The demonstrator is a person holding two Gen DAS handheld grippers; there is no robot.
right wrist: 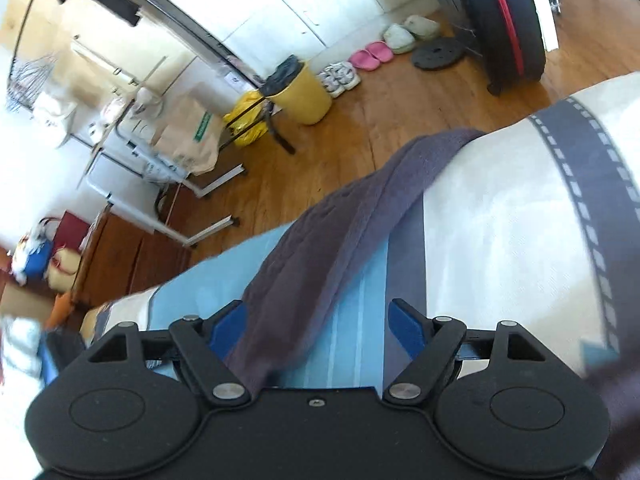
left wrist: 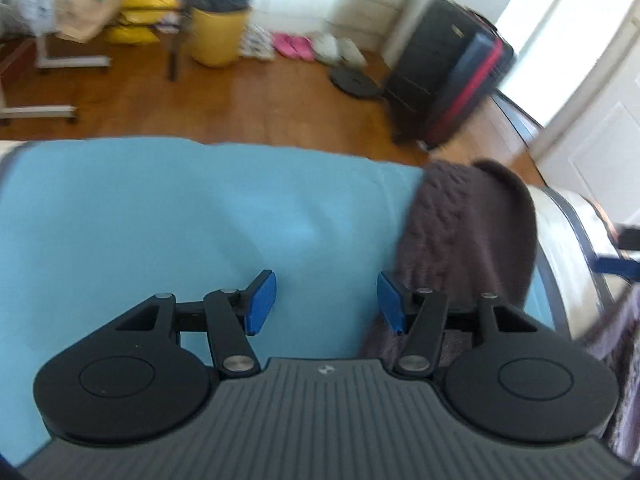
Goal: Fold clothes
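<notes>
A dark brown-grey knitted garment [left wrist: 460, 236] lies on a light blue cloth [left wrist: 160, 220] spread over the bed. In the left wrist view it lies at the right, partly under my right finger pad [left wrist: 390, 304]. My left gripper [left wrist: 326, 302] is open and empty above the blue cloth. In the right wrist view the garment [right wrist: 332, 236] runs as a long band from between the jaws toward the bed's far edge. My right gripper [right wrist: 316, 330] is open; the garment passes beside its left pad [right wrist: 228, 328], not pinched.
The bed cover is white with a dark patterned stripe [right wrist: 592, 184]. Beyond the bed edge is wooden floor [left wrist: 240, 104] with a yellow bin [left wrist: 218, 28], shoes [left wrist: 304, 46], a dark suitcase [left wrist: 448, 68], a weight plate [left wrist: 354, 82] and a rolling table's legs [right wrist: 200, 200].
</notes>
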